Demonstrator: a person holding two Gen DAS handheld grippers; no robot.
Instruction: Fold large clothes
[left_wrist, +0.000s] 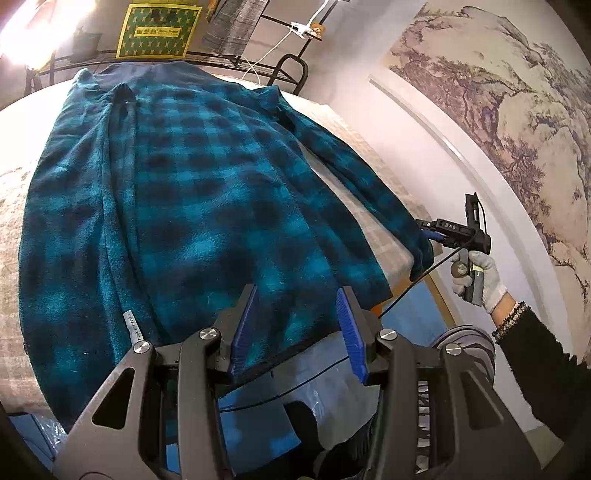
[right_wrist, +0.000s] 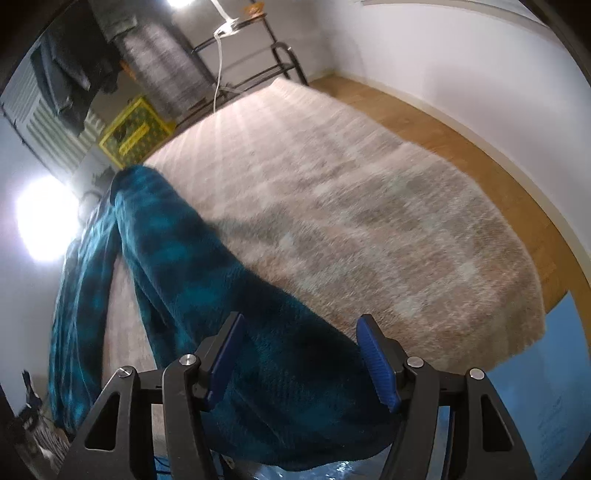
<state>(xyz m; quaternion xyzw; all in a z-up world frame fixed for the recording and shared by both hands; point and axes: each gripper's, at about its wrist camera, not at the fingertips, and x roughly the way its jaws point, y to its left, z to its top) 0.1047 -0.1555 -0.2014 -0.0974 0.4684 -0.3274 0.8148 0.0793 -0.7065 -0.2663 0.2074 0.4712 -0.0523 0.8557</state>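
Left wrist view, left gripper (left_wrist: 295, 325) wide apart over plaid fleece (left_wrist: 207, 192) hem, right gripper (right_wrist: 301, 354) apart around sleeve (right_wrist: 229, 295) cuff.

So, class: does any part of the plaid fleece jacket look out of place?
Yes. The jacket's right sleeve trails off the rug's edge, its cuff between the open right gripper's jaws. The body lies flat; the open left gripper hovers over the hem.

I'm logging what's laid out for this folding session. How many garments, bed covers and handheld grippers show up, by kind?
Blue plaid fleece garment: 1
Beige bed cover under it: 1
Handheld grippers, left gripper and right gripper, both with jaws open: 2
Total: 4
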